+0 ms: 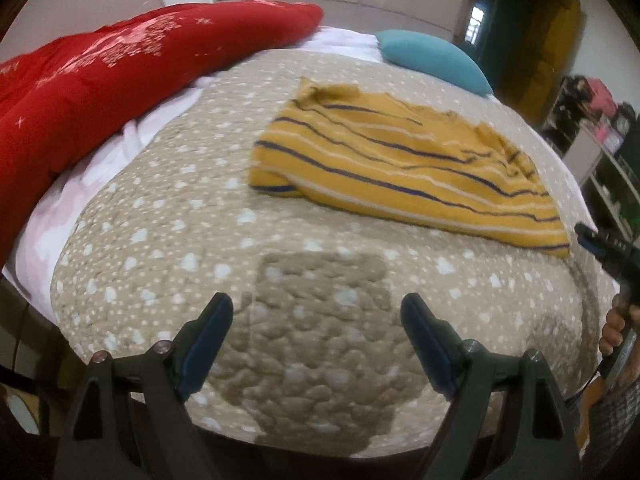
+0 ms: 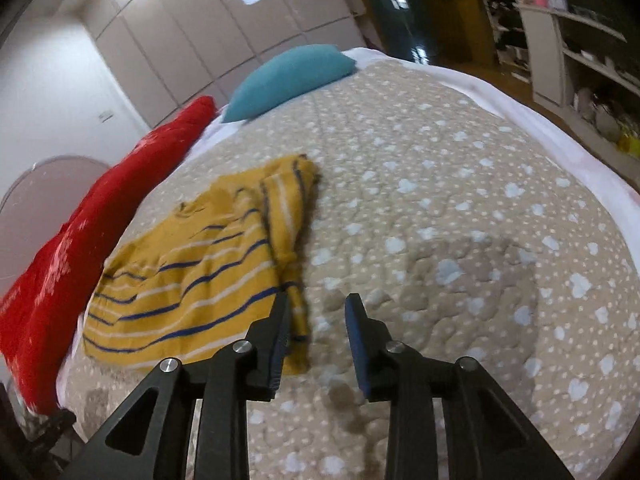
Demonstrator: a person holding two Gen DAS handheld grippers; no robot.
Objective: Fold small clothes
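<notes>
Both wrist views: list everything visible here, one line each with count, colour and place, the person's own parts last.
Striped garment: one, mustard with navy and white stripes, partly folded on the bedspread.
Bedspread: one, beige with white spots, covers the bed.
Quilt: one, red, along the bed's far side.
Pillow: one, teal, at the bed's head.
Wardrobe: white, behind the bed.
Shelves: white, cluttered, beside the bed.
Left gripper: black, blue pads, open, empty.
Right gripper: black, blue pads, open, beside the garment's edge.
Hand: one, holding the right gripper.

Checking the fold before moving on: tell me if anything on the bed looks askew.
The yellow striped shirt lies rumpled on the beige quilt, its right edge bunched into an uneven ridge rather than a flat fold. Nothing else stands out.
</notes>
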